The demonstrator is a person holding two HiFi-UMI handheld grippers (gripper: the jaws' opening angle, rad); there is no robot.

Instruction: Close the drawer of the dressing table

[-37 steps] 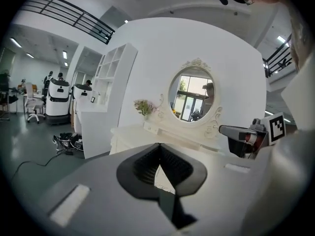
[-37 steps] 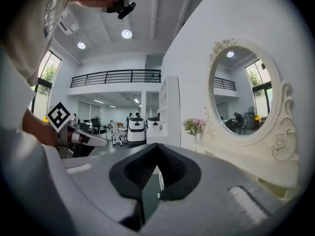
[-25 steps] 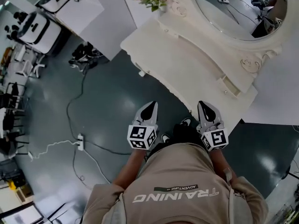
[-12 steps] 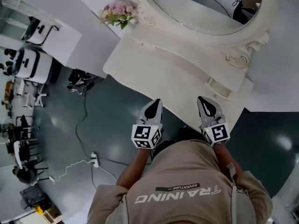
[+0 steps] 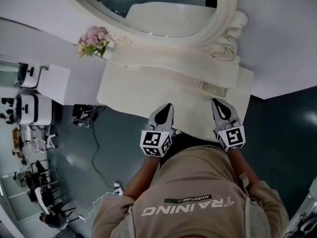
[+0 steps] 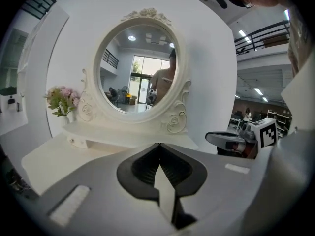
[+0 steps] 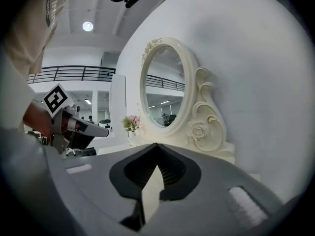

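Where the person stands: facing one cream dressing table point(image 5: 133, 93), with both grippers held out over its front edge.
Dressing table: one, with a carved riser shelf along the back and one oval mirror point(image 5: 168, 19) in a scrolled frame above it.
Drawer: one small drawer point(image 5: 215, 88) shows in the riser at the table's right end. It sticks out a little way from the riser's face over the table top.
Knob: one small round knob point(image 6: 72, 140) shows at the riser's left end in the left gripper view.
Grippers: two, each with one square-marker cube at its rear.
Left gripper point(image 5: 167, 105): its fingers are closed tip to tip with nothing between them. It sits near the middle of the front edge, pointing toward the mirror.
Right gripper point(image 5: 216, 101): its fingers are likewise pressed together and empty. In the head view its tips sit just short of the drawer, but contact cannot be told.
Spacing: the two grippers are side by side and well apart, roughly parallel.
Flowers: one bunch of pink flowers point(image 5: 94, 38), at the table's back left corner beside the mirror frame.
Person: one, in a beige shirt point(image 5: 188, 202) with white lettering.
Floor: dark and glossy point(image 5: 124, 148), with one cable running to one power strip point(image 5: 118, 186).
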